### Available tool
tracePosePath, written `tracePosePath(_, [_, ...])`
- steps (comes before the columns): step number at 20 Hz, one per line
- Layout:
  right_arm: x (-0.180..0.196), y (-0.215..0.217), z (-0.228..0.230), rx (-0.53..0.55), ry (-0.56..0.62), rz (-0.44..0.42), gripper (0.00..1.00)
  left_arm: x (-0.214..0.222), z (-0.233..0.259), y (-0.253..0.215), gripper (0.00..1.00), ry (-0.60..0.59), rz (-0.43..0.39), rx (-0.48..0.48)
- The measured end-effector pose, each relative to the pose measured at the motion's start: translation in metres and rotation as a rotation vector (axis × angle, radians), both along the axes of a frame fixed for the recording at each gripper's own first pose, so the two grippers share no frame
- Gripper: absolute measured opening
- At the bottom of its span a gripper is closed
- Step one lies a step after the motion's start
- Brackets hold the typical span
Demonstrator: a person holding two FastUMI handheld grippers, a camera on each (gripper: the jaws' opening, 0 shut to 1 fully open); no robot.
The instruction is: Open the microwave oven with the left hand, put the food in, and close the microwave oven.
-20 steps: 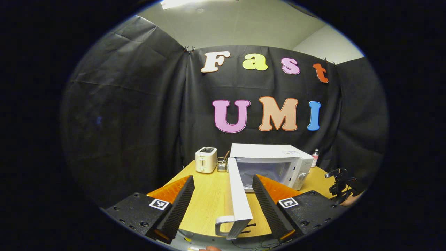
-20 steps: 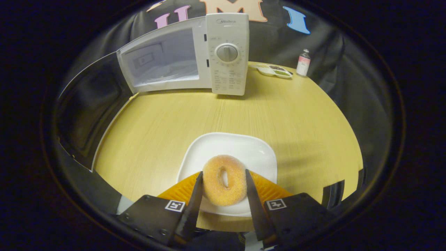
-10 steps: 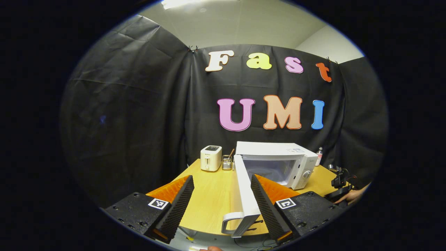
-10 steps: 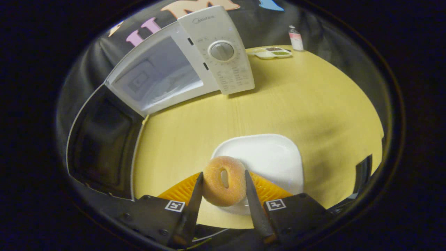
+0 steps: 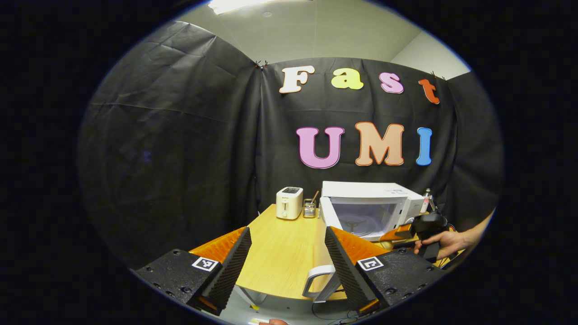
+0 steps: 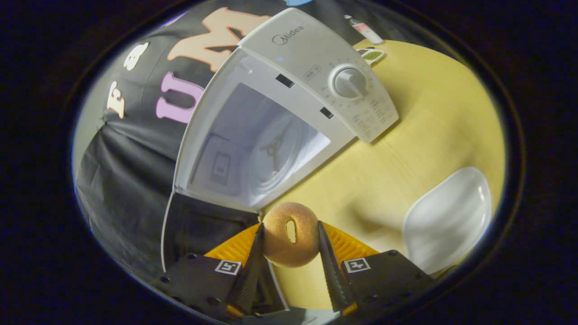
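Note:
The white microwave (image 5: 370, 205) stands at the back of the wooden table (image 5: 280, 253), its door (image 5: 321, 253) swung wide open toward me. My left gripper (image 5: 286, 259) hangs open near the table's front edge, the door's handle (image 5: 316, 282) just inside its right finger, untouched. In the right gripper view the microwave's cavity (image 6: 262, 149) gapes close ahead. My right gripper (image 6: 289, 253) is shut on a sugared doughnut (image 6: 291, 234), held in the air before the opening. In the left gripper view that right gripper (image 5: 420, 225) and a hand (image 5: 445, 241) appear beside the microwave.
A white plate (image 6: 447, 219) lies bare on the table to the right. A toaster (image 5: 289, 203) and a small wire rack (image 5: 309, 208) stand left of the microwave. A small bottle (image 6: 363, 29) and a little dish (image 6: 372, 55) sit at the far back.
The right gripper has lifted the doughnut off the plate and carried it left toward the microwave's opening. The left gripper has drawn back and turned left, away from the door.

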State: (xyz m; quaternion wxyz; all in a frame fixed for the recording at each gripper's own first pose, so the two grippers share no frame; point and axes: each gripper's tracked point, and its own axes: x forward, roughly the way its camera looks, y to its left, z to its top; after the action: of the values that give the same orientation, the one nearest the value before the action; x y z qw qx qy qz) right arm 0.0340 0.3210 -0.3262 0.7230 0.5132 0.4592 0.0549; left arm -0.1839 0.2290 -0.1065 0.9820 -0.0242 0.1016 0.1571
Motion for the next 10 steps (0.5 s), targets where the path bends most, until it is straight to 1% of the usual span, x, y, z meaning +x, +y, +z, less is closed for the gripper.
tracePosePath(1, [0.013, 0.009, 0.005, 0.019, -0.012, -0.037, 0.68, -0.004, -0.001, 0.000, 0.94, 0.006, 0.009, -0.004])
tracePosePath(2, [0.022, 0.017, 0.007, 0.035, -0.023, -0.070, 0.68, -0.007, -0.003, 0.000, 0.94, 0.013, 0.018, -0.013])
tracePosePath(3, [0.034, 0.024, 0.011, 0.050, -0.039, -0.106, 0.67, -0.012, -0.006, 0.000, 0.96, 0.020, 0.028, -0.021])
tracePosePath(4, [0.047, 0.028, 0.015, 0.064, -0.063, -0.145, 0.67, -0.016, -0.009, -0.001, 0.94, 0.030, 0.037, -0.031])
tracePosePath(5, [0.057, 0.029, 0.014, 0.049, -0.086, -0.181, 0.61, -0.020, -0.014, -0.001, 0.94, 0.043, 0.044, -0.043])
tracePosePath(6, [0.067, 0.032, 0.009, 0.033, -0.094, -0.205, 0.67, -0.022, -0.019, -0.002, 0.94, 0.061, 0.046, -0.058])
tracePosePath(7, [0.074, 0.037, 0.003, 0.041, -0.082, -0.217, 0.67, -0.026, -0.026, -0.003, 0.96, 0.084, 0.048, -0.070])
tracePosePath(8, [0.082, 0.043, -0.002, 0.062, -0.064, -0.240, 0.68, -0.028, -0.027, -0.003, 0.96, 0.099, 0.050, -0.074])
tracePosePath(10, [0.102, 0.042, -0.009, 0.058, -0.060, -0.303, 0.67, -0.029, -0.027, -0.004, 0.96, 0.124, 0.044, -0.064])
